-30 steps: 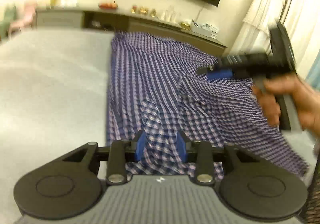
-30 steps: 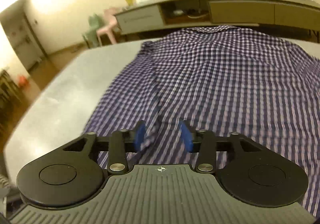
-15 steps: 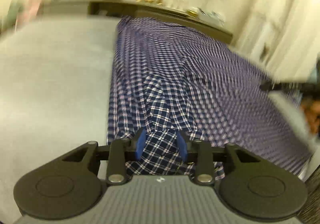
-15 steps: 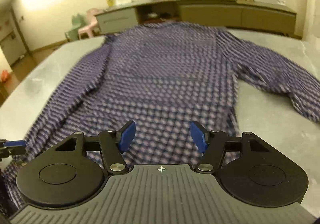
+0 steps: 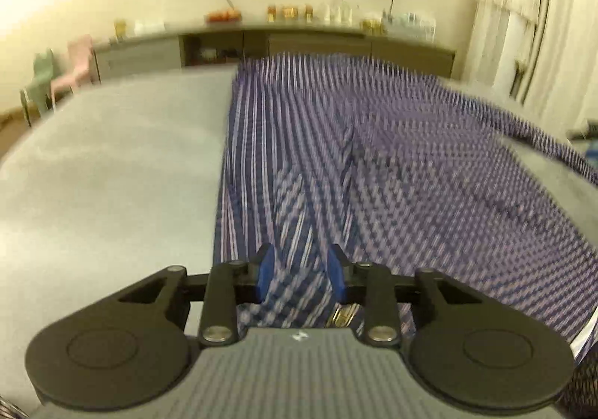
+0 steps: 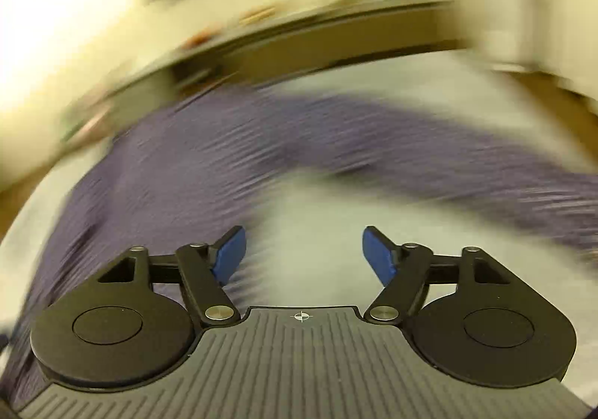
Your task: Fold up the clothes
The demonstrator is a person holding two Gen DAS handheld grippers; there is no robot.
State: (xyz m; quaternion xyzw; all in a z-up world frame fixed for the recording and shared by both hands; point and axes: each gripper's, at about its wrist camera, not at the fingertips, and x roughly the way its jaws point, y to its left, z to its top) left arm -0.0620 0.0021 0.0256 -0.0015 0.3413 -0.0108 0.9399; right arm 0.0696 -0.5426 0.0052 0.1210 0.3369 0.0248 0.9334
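Note:
A blue-and-white checked shirt (image 5: 373, 157) lies spread on the grey table (image 5: 112, 176). Its left side is folded in over the body. My left gripper (image 5: 299, 279) is shut on a fold of the shirt near its front edge, with cloth bunched between the blue pads. In the right wrist view, which is heavily blurred, the shirt (image 6: 187, 165) lies to the left and one sleeve (image 6: 448, 157) stretches to the right. My right gripper (image 6: 303, 256) is wide open and empty over bare table beside the sleeve.
A long low sideboard (image 5: 299, 45) with bottles and jars runs along the far wall. Small pastel chairs (image 5: 63, 71) stand at the far left. White curtains (image 5: 523, 8) hang at the right. The left half of the table is bare grey surface.
My right gripper has let go of the shirt, opened wide and swung right toward the sleeve. My left gripper keeps its hold on the fold; its view has shifted slightly.

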